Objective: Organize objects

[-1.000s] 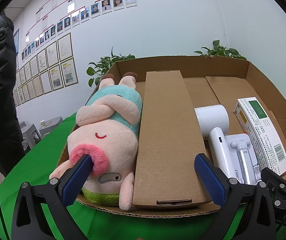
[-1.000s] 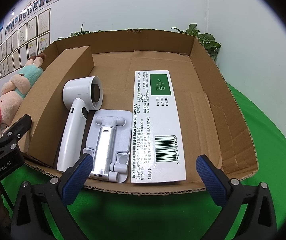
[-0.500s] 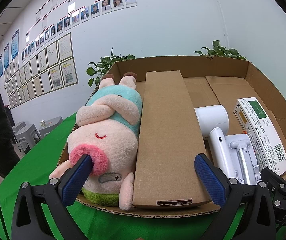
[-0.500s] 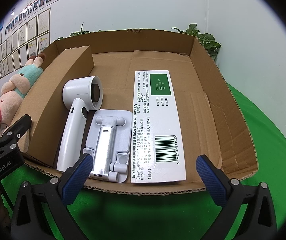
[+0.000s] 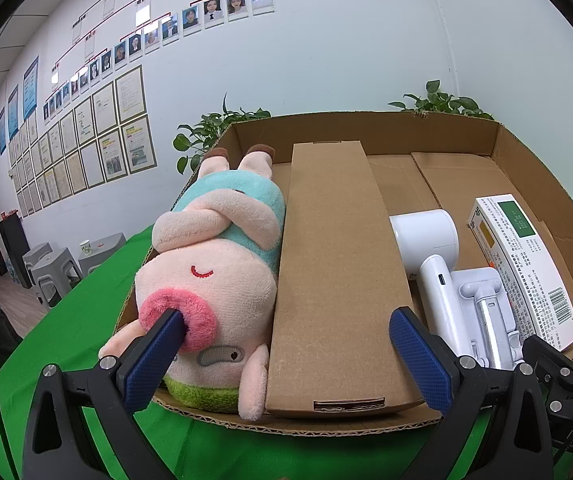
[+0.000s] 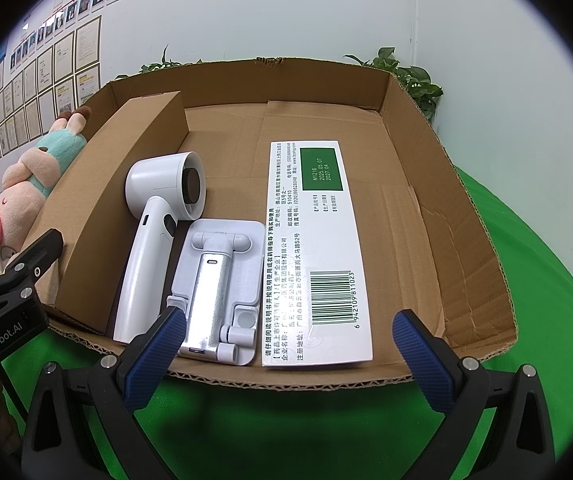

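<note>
A shallow cardboard tray [image 5: 366, 128] [image 6: 466, 220] on the green table holds, from left to right, a pink plush pig [image 5: 214, 264] [image 6: 30, 184], a long brown carton [image 5: 334, 272] [image 6: 126, 184], a white handheld fan [image 5: 430, 256] [image 6: 154, 232], a white folding phone stand [image 5: 486, 312] [image 6: 218, 280] and a white medicine box [image 5: 526, 260] [image 6: 318, 252]. My left gripper [image 5: 286, 360] is open and empty at the tray's near edge, in front of the pig and carton. My right gripper [image 6: 290, 360] is open and empty in front of the stand and medicine box.
Green cloth [image 6: 546, 280] covers the table around the tray. Potted plants [image 5: 210, 132] [image 6: 406, 76] stand behind the tray against a white wall. Grey stools [image 5: 54, 260] stand at far left. The tray's right part [image 6: 406, 200] is bare cardboard.
The grippers and the objects have not moved. A person in a dark jacket at the left edge of the left wrist view has moved out of sight.
</note>
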`<action>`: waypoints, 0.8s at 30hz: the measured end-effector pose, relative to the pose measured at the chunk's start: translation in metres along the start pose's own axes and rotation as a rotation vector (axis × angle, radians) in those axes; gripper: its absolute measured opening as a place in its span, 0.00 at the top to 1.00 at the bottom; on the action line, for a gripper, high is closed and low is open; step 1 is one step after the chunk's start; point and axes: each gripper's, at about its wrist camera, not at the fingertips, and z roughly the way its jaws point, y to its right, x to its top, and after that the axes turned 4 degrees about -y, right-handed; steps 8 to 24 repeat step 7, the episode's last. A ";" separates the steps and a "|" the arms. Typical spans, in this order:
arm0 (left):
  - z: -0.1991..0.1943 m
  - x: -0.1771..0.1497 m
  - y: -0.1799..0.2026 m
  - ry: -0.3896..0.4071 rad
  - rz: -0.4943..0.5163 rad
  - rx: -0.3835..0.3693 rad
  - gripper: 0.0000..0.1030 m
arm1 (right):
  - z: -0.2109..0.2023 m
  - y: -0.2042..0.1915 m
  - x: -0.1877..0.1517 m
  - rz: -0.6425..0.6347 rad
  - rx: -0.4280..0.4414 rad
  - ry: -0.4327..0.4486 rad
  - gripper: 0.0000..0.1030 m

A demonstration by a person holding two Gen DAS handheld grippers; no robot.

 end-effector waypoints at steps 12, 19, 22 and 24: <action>-0.001 0.000 -0.001 0.004 -0.006 -0.010 0.00 | 0.000 0.000 0.000 0.000 0.000 0.000 0.00; -0.001 0.000 -0.001 0.004 -0.006 -0.010 0.00 | 0.000 0.000 0.000 0.000 0.000 0.000 0.00; -0.001 0.000 -0.001 0.004 -0.006 -0.010 0.00 | 0.000 0.000 0.000 0.000 0.000 0.000 0.00; -0.001 0.000 -0.001 0.004 -0.006 -0.010 0.00 | 0.000 0.000 0.000 0.000 0.000 0.000 0.00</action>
